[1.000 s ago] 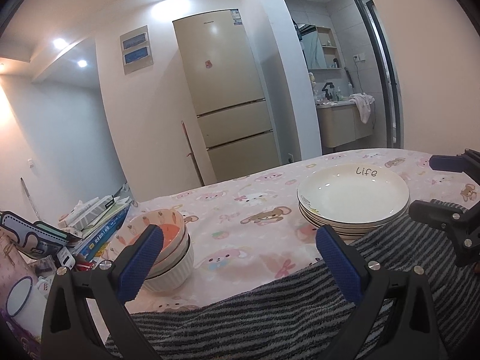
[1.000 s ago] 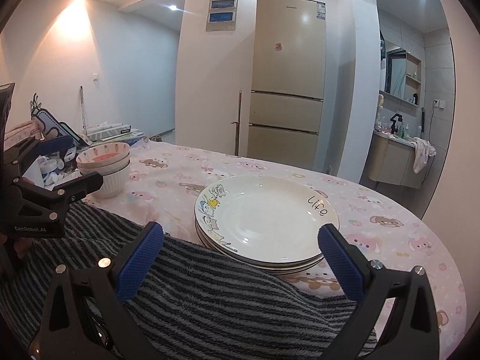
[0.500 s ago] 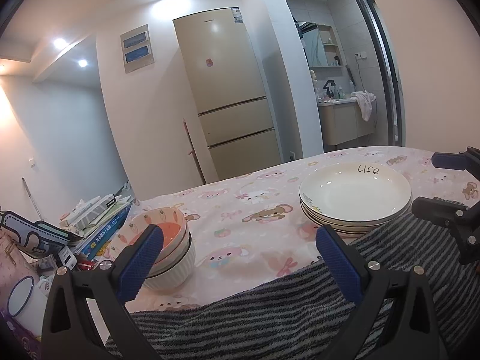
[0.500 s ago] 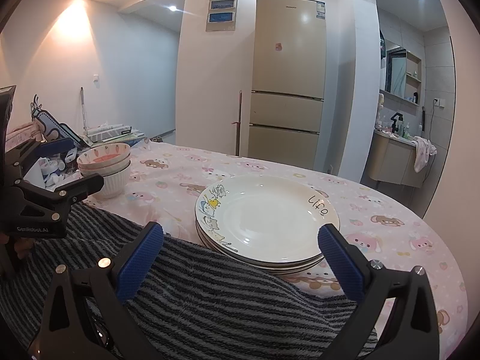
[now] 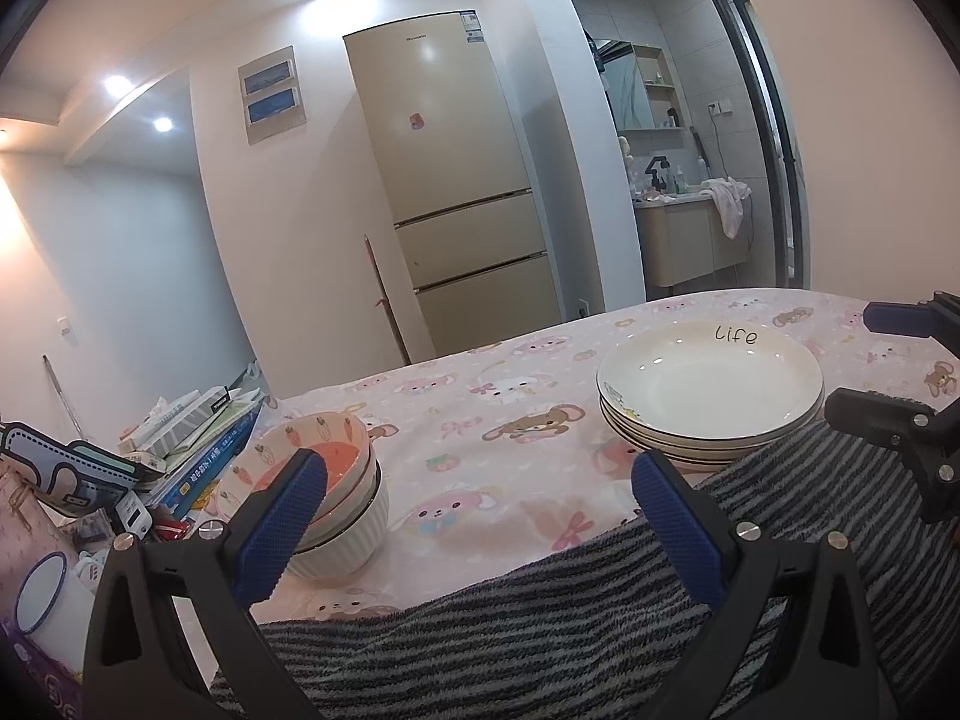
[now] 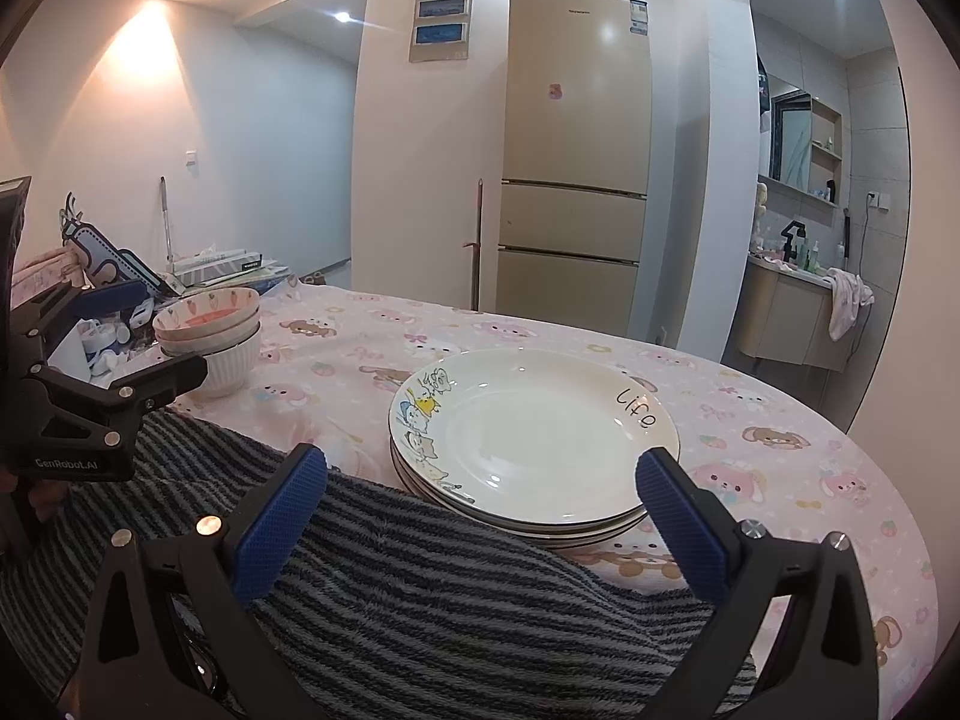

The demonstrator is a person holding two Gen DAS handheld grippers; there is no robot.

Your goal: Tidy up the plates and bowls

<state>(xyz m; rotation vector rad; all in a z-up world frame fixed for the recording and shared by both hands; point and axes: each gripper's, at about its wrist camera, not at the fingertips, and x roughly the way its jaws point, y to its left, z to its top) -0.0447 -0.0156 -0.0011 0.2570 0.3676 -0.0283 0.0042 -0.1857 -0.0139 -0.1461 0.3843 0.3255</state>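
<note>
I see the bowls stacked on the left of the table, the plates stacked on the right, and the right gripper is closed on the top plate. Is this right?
Not quite: the right gripper is open and holds nothing; the right wrist view shows its jaws spread wide, short of the plates. The rest is correct: the bowls are stacked on the left, the plates on the right.

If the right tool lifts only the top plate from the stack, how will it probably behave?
The top plate looks like glazed ceramic, so it is probably stiff, breakable and rather slippery against the pads. It sits nested in the plate stack, so its rim may be hard to catch. Being wide and shallow, it would likely tilt if held at one edge.
</note>
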